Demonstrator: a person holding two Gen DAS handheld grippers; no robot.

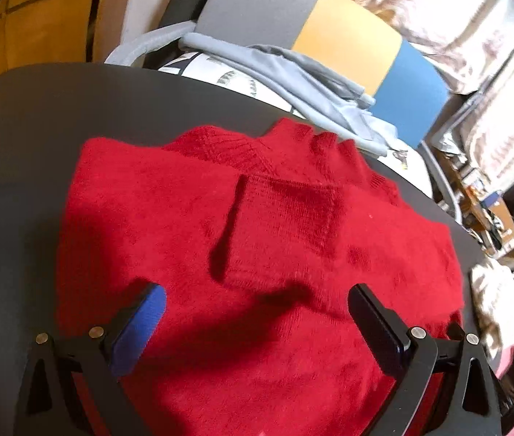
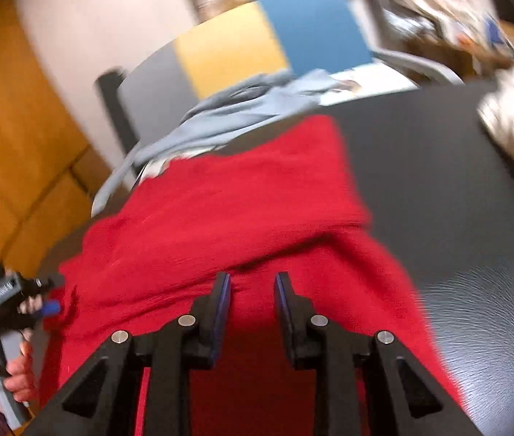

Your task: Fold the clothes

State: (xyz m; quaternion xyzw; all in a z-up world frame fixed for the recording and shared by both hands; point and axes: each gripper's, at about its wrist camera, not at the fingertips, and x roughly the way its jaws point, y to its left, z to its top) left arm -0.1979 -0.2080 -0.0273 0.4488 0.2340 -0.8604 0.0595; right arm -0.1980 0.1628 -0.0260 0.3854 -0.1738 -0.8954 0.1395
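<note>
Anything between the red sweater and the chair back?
Yes: a grey-blue garment lies draped between the sweater and the chair back, clearest in the left wrist view.

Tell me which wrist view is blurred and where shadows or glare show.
Right wrist view: motion-smeared throughout, with glare on the black table. Left wrist view: sharp, fisheye-curved edges; dark shadows fall across the red sweater between the left gripper fingers.
</note>
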